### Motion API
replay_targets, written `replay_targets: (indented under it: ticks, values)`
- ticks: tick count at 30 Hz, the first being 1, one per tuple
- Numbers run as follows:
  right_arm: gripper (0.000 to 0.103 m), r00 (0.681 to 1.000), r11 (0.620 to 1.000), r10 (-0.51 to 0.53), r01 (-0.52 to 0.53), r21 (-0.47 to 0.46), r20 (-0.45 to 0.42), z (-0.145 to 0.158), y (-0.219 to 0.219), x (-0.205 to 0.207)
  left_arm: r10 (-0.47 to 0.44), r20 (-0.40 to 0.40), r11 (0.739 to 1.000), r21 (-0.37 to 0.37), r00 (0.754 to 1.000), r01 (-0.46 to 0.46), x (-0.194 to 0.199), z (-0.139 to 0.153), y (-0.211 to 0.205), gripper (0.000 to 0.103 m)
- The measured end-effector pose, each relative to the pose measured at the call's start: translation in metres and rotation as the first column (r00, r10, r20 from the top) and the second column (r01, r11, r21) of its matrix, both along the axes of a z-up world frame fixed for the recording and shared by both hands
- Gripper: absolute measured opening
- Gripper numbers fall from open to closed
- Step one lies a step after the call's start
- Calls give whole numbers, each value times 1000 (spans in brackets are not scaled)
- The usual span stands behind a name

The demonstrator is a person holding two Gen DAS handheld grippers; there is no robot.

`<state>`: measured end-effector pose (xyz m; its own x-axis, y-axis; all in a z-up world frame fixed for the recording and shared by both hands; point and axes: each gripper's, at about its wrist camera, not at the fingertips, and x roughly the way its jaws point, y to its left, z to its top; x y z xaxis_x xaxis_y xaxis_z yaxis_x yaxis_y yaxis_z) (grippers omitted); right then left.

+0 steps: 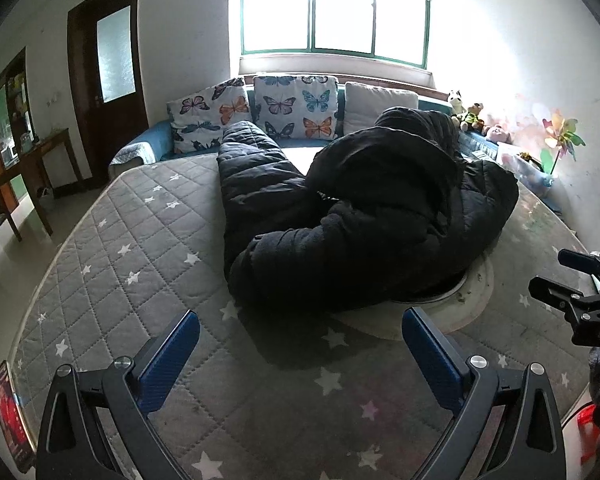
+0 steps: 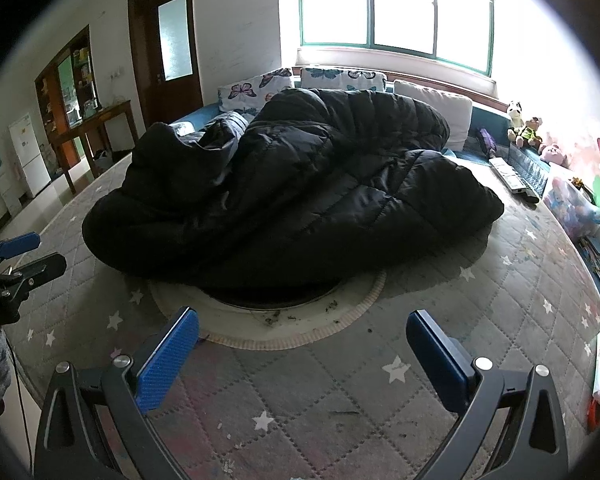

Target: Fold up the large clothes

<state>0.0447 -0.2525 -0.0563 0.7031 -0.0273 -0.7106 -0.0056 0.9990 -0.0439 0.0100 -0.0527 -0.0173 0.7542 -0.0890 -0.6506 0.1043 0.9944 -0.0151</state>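
Nearest the cameras, both grippers hover just above a grey quilted, star-patterned surface cover (image 1: 112,240), near the front edge of the surface. The left gripper (image 1: 300,356) has its blue-padded fingers spread wide and holds nothing. The right gripper (image 2: 302,356) is spread the same way and is also empty.

Just beyond them, a round pale mat (image 2: 300,330) lies toward the middle of the surface. A large black puffer coat (image 2: 300,184) sits in a rumpled heap partly over the mat and reaches toward the far edge. One quilted part stretches toward the far left, and the rest is bunched and doubled over itself without clear edges.

Beyond the far edge stands a sofa with butterfly cushions (image 1: 296,106), below a bright window (image 1: 334,8).

The folding looks barely begun: the coat likely needs spreading flat first, and neither gripper touches it.
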Motion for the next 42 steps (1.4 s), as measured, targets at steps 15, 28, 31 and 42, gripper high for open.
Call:
replay_targets:
  ticks: [15, 28, 31, 42]
  values:
    - [103, 1000, 1000, 16, -16, -14, -19, -2, 1, 12, -38, -14, 999, 13, 999, 38, 19, -6, -9, 103]
    - [103, 997, 998, 55, -56, -12, -46, -2, 3, 34, -59, -37, 998, 11, 998, 60, 55, -10, -8, 103]
    - [103, 996, 997, 70, -71, -12, -54, -1, 4, 41, -69, -35, 997, 15, 997, 70, 64, -8, -7, 103]
    - [103, 988, 984, 157, -156, 88, -10, 53, 6, 98, -51, 60, 999, 7, 997, 50, 111, 34, 21, 103]
